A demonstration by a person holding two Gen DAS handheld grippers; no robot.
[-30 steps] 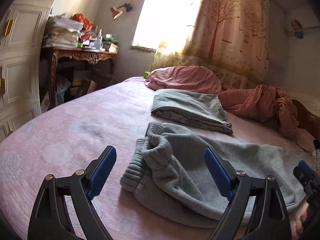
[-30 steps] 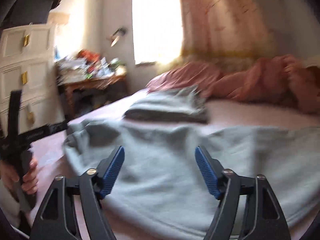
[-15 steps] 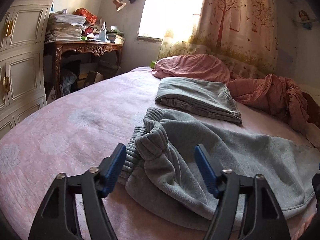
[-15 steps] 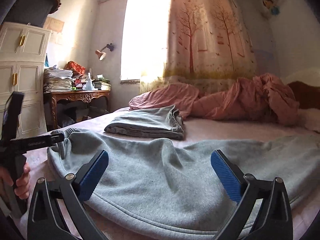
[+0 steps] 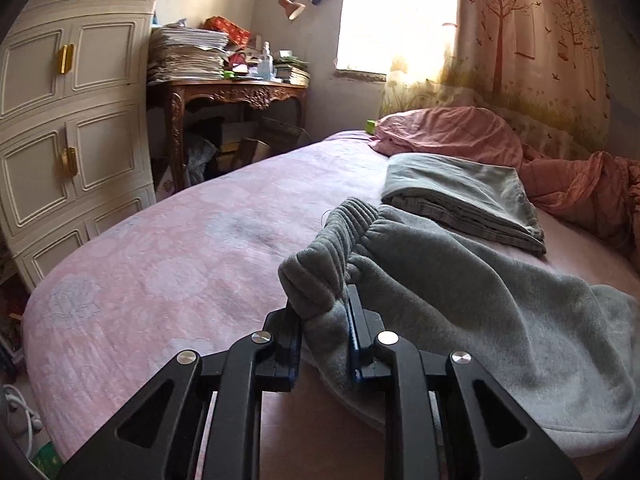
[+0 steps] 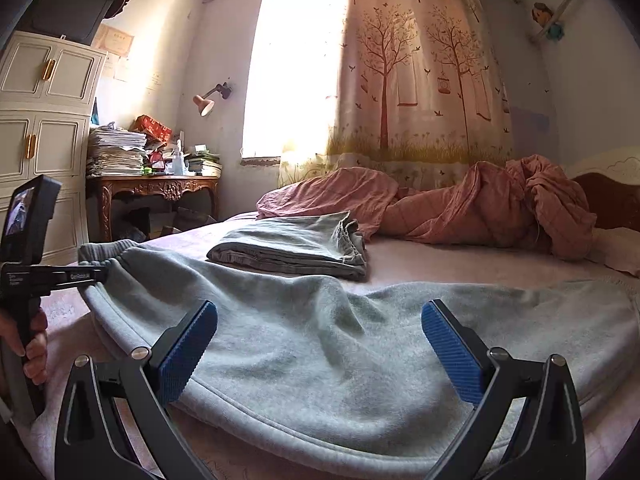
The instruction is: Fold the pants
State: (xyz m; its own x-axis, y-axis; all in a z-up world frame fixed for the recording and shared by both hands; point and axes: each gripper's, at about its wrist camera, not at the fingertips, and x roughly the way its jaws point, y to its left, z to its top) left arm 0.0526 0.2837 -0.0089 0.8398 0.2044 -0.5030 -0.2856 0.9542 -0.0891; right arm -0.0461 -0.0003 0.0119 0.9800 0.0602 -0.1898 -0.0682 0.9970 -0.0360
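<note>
Now the left gripper (image 5: 322,320) jaws are closing on the grey pants' (image 5: 460,280) waistband; right gripper (image 6: 320,344) jaws gape above them.

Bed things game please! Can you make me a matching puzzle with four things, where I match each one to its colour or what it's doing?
Things:
1. grey sweatpants
2. folded trousers
3. pink quilt
4. right gripper

States:
A. bunched up in a heap by the curtain
B. jaws wide apart, holding nothing
C. spread across the bed, waistband pinched by the left gripper, whose jaws are closing on it
D. lying in a neat flat stack

Pairs: 1-C, 2-D, 3-A, 4-B
</note>
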